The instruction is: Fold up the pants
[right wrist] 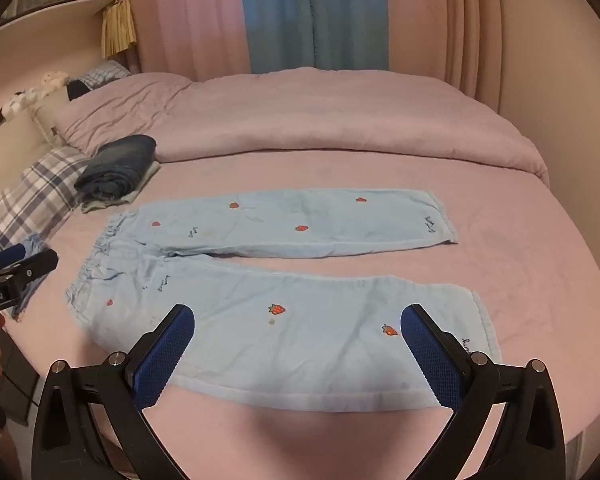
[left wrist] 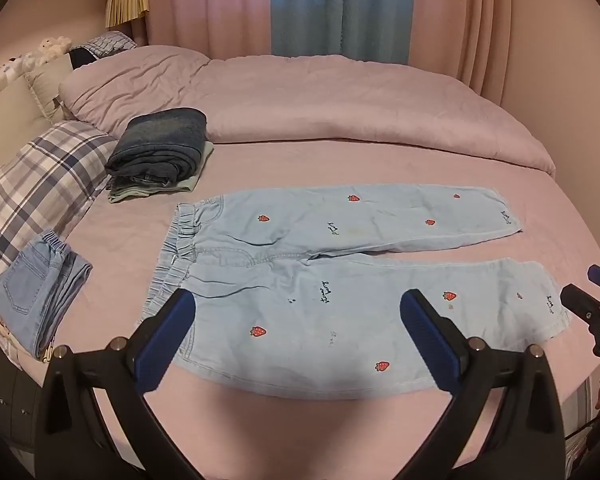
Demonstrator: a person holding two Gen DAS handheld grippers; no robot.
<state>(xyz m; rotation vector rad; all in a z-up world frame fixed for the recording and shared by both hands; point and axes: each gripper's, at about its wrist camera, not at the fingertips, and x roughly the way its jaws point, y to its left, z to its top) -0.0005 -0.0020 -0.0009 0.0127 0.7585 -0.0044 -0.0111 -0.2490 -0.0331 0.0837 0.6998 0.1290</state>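
Light blue pants [left wrist: 340, 280] with red strawberry prints lie flat on the pink bed, waistband to the left, both legs spread apart toward the right. They also show in the right wrist view [right wrist: 284, 280]. My left gripper [left wrist: 298, 300] is open and empty, hovering above the near leg close to the waistband. My right gripper [right wrist: 298, 312] is open and empty, hovering above the near leg close to its cuff. The right gripper's tips show at the right edge of the left wrist view [left wrist: 588, 292].
A stack of folded dark jeans [left wrist: 160, 148] lies at the back left. Folded light jeans [left wrist: 40, 292] rest on a plaid pillow [left wrist: 36, 176] at the left. A bunched pink duvet [left wrist: 320, 104] fills the far half of the bed. Curtains hang behind.
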